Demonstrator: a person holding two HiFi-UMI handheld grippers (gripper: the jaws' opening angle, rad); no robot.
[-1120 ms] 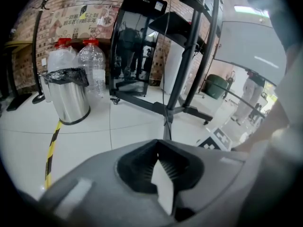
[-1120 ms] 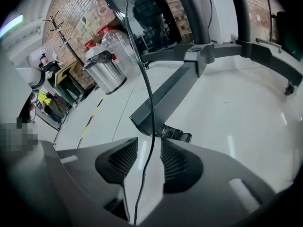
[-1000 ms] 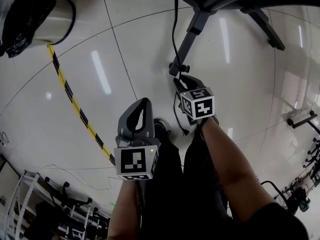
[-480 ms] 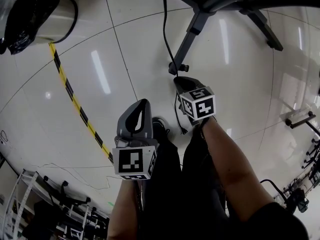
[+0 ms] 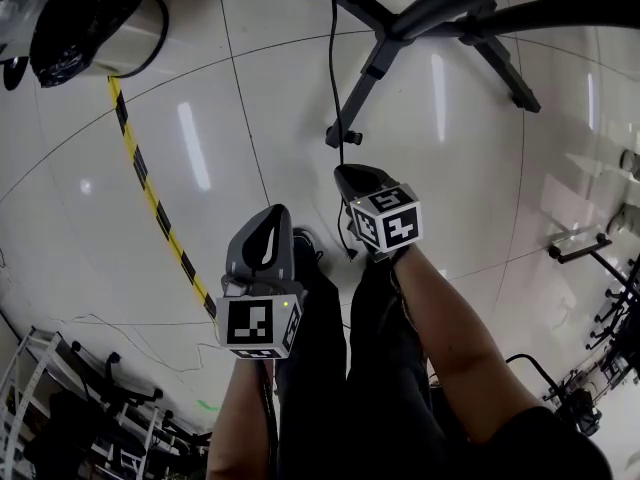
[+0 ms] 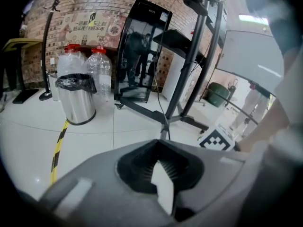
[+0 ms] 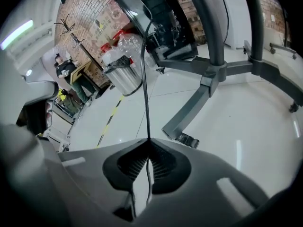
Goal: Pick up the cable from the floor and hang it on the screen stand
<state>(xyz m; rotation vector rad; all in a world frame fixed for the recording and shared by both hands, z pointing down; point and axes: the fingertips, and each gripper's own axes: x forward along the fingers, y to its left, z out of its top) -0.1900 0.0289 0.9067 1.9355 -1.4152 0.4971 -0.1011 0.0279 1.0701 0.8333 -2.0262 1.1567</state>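
Note:
A thin black cable (image 5: 335, 88) runs from the top of the head view straight down into my right gripper (image 5: 350, 175), and a short tail (image 5: 345, 240) hangs below it. In the right gripper view the jaws are shut on the cable (image 7: 145, 79), which rises from the right gripper (image 7: 149, 143) tips. The screen stand (image 5: 375, 63) spreads its dark legs on the floor just beyond; its post (image 7: 208, 27) and leg (image 7: 187, 115) stand close ahead. My left gripper (image 5: 272, 230) is nearer and to the left, and in its own view the left gripper (image 6: 158, 143) is shut and empty.
A steel bin (image 5: 110, 33) with a black liner stands far left, with water bottles (image 6: 83, 63) behind it. Yellow-black tape (image 5: 160, 223) crosses the glossy white floor. The person's dark trousers and shoe (image 5: 305, 246) lie below the grippers. Racks and cables crowd the lower left.
The right jaws have closed on the cable, which now runs straighter and tauter to the gripper. Both grippers have shifted slightly left in the head view.

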